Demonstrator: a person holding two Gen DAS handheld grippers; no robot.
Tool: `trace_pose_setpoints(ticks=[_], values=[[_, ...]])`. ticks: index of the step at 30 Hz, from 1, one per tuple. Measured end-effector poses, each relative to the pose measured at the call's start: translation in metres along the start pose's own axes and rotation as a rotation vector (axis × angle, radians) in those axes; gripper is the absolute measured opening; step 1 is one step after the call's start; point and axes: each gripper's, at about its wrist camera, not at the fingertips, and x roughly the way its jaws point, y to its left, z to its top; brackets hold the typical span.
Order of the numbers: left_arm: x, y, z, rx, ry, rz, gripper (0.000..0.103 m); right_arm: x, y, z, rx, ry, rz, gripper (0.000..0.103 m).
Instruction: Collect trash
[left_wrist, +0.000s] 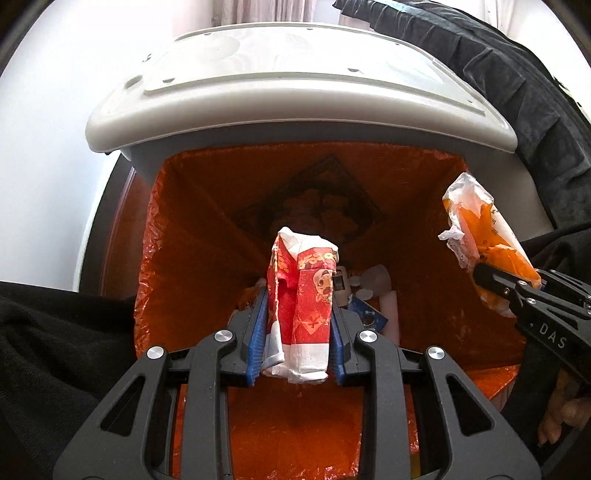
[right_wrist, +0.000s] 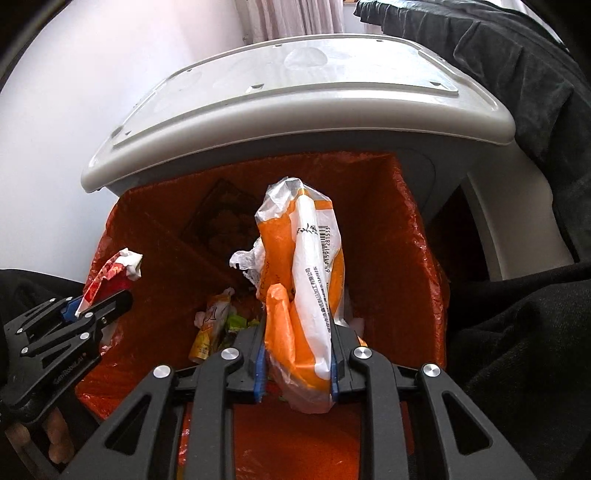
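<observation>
My left gripper (left_wrist: 297, 295) is shut on a crumpled red and white paper wrapper (left_wrist: 303, 302) and holds it over the open trash bin. The bin has an orange liner (left_wrist: 207, 236) and a raised grey lid (left_wrist: 295, 88). My right gripper (right_wrist: 297, 325) is shut on an orange and white plastic bag (right_wrist: 306, 280), also over the bin. The right gripper (left_wrist: 509, 284) with its bag (left_wrist: 480, 236) shows at the right of the left wrist view. The left gripper (right_wrist: 99, 302) with its wrapper (right_wrist: 110, 273) shows at the left of the right wrist view.
Several pieces of trash lie at the bottom of the bin, among them a yellow packet (right_wrist: 210, 325) and a blue packet (left_wrist: 369, 317). Dark cloth (left_wrist: 517, 92) hangs behind the bin at the right. A white wall (left_wrist: 44, 147) is at the left.
</observation>
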Motion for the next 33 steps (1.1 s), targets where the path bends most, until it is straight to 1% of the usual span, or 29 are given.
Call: trace_pose_setpoints(ticks=[1, 2, 3, 4, 5, 7, 13, 19, 22, 26, 33], values=[[0.000, -0.001, 0.000, 0.001, -0.001, 0.000, 0.029, 0.000, -0.001, 0.000, 0.001, 0.002, 0.001, 0.030], [0.001, -0.002, 0.001, -0.002, -0.004, 0.007, 0.038, 0.000, -0.001, 0.000, 0.002, 0.006, 0.001, 0.036], [0.001, -0.002, 0.002, -0.007, -0.005, 0.015, 0.049, 0.000, 0.000, 0.001, 0.002, 0.011, -0.002, 0.061], [0.001, 0.000, 0.002, -0.019, -0.004, 0.023, 0.077, -0.001, 0.001, 0.002, 0.005, 0.012, -0.014, 0.077], [0.000, 0.001, 0.002, -0.032, -0.009, 0.034, 0.090, -0.003, 0.001, 0.003, 0.008, -0.001, -0.028, 0.079], [-0.002, 0.005, 0.003, -0.053, -0.025, 0.040, 0.090, -0.008, -0.002, 0.004, 0.024, -0.025, -0.027, 0.079], [0.001, 0.005, 0.003, -0.054, -0.003, 0.051, 0.090, -0.013, -0.016, 0.005, 0.097, -0.039, -0.022, 0.079], [-0.001, 0.005, 0.002, -0.052, -0.007, 0.053, 0.090, -0.016, -0.016, 0.004, 0.100, -0.050, -0.024, 0.079], [-0.002, 0.007, 0.002, -0.059, -0.008, 0.046, 0.090, -0.017, -0.016, 0.004, 0.099, -0.056, -0.027, 0.082], [-0.003, 0.007, 0.003, -0.060, -0.013, 0.045, 0.090, -0.022, -0.017, 0.003, 0.101, -0.073, -0.032, 0.089], [-0.006, 0.005, 0.004, -0.053, -0.027, 0.046, 0.090, -0.022, -0.020, 0.008, 0.120, -0.066, -0.025, 0.093]])
